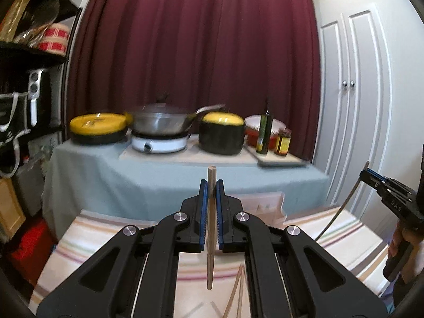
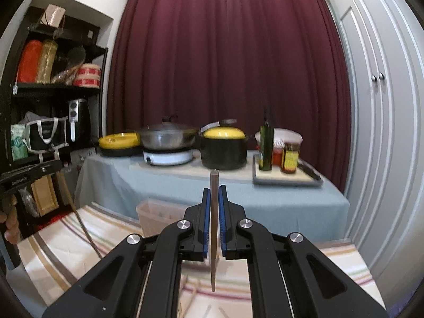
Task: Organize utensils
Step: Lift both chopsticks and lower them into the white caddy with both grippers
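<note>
My left gripper [image 1: 211,185] is shut on a light wooden chopstick [image 1: 210,265], held upright above the striped cloth [image 1: 106,243]. My right gripper [image 2: 214,189] is shut on a darker brown chopstick [image 2: 213,273], also upright. Each gripper shows in the other's view: the right gripper [image 1: 368,175] at the right edge with its chopstick [image 1: 341,206] hanging down, the left gripper [image 2: 54,165] at the left edge with its chopstick [image 2: 79,220]. A clear plastic container [image 2: 155,212] stands on the cloth just beyond the fingers. More chopsticks [image 1: 235,294] lie loose below.
Behind stands a table with a blue-grey cloth [image 2: 159,182] carrying yellow-lidded pots [image 2: 224,145], a wok on a white burner [image 2: 168,156] and a tray of bottles [image 2: 286,179]. A black shelf unit [image 2: 53,87] is left, white cupboard doors [image 2: 376,106] right, a maroon curtain [image 2: 225,53] behind.
</note>
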Demonstrator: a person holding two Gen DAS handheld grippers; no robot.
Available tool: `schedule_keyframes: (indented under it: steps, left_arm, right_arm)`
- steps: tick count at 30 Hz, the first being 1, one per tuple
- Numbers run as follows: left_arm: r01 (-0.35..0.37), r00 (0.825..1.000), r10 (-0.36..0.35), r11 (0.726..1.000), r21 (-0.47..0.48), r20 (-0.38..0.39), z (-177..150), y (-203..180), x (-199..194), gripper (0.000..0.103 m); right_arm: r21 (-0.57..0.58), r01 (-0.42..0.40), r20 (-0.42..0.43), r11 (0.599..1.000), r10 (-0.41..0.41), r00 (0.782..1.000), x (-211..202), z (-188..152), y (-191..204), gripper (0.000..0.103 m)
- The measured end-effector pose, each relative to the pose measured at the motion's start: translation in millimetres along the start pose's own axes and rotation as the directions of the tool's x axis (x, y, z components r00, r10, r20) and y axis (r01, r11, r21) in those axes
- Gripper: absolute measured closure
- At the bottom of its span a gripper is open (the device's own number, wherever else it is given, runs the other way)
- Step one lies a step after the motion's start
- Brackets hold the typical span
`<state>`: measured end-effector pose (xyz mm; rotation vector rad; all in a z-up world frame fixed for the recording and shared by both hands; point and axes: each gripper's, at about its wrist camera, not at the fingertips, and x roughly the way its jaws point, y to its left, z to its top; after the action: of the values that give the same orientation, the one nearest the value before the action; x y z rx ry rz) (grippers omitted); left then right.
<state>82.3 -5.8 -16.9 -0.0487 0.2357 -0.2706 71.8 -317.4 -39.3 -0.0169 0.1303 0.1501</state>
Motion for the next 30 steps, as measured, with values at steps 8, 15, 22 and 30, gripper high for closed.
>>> schedule_keyframes:
  steps: [8,15,22,30]
  left_arm:
    - [0.056,0.993,-0.056,0.998,0.009,0.101,60,-10,40,0.096]
    - [0.060,0.992,-0.063,0.998,0.033,0.113,79,-18,90,0.096]
    - [0.054,0.998,-0.054,0.998,0.037,0.019,48,-18,141,0.096]
    - [0.050,0.996,-0.048,0.998,0.023,-0.071,14,-11,171,0.096]
  right_arm:
    - [-0.021,-0.036,0.097,0.999,0.037,0.995,36,45,2,0.096]
    - [0.002,-0.063,0.074,0.998,0.063,0.995,84,49,1,0.096]
    - [0.040,-0.066,-0.048,0.997,0.068,0.997,128,11,-1,0.096]
    - [0.069,-0.050,-0.119,0.996,0.058,0.991,148,-11,-9,0.096]
